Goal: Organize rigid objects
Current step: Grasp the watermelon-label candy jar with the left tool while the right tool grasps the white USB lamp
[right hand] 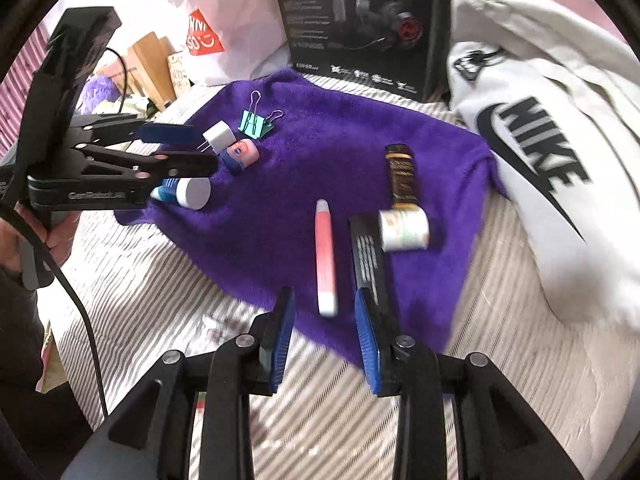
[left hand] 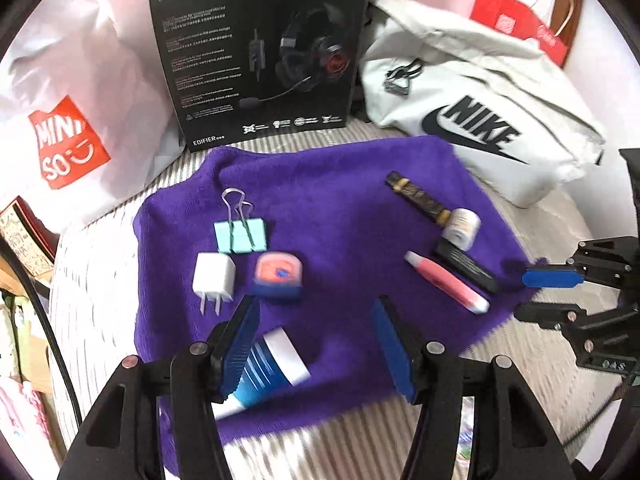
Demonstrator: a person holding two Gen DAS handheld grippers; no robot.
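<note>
A purple towel (left hand: 340, 208) lies spread on a striped bed cover (right hand: 132, 280), and the small rigid things sit on it in two loose groups.

In the left wrist view the left claw (left hand: 316, 344) stands wide, holding nothing, low over the near edge of the towel. A blue tube with a white cap (left hand: 272, 364) lies just beside its left finger, partly hidden behind that pad. Just beyond are a white plug adapter (left hand: 214, 276) with its prongs pointing near, a small pink and blue container (left hand: 279, 276) close on its right, and a mint binder clip (left hand: 240, 236) a little farther back.

On the right of the towel lie a pink pen-shaped tube (left hand: 446, 282), a flat black stick (left hand: 468, 266) beside it, a small white roll (left hand: 462, 228) touching the stick's far end, and a dark brown bar (left hand: 416, 196) running away from the roll.

The right claw (right hand: 324, 340) is also apart, moderately wide and empty, hovering over the near edge of the towel. The near end of the pink pen-shaped tube lies just ahead of the gap between its fingers, not touched by either pad; the black stick runs past its right finger.

Behind the towel a black headset box (left hand: 260, 52) stands upright, with a white MINISO bag (left hand: 72, 144) to its left and a white Nike bag (left hand: 480, 120) to its right.
</note>
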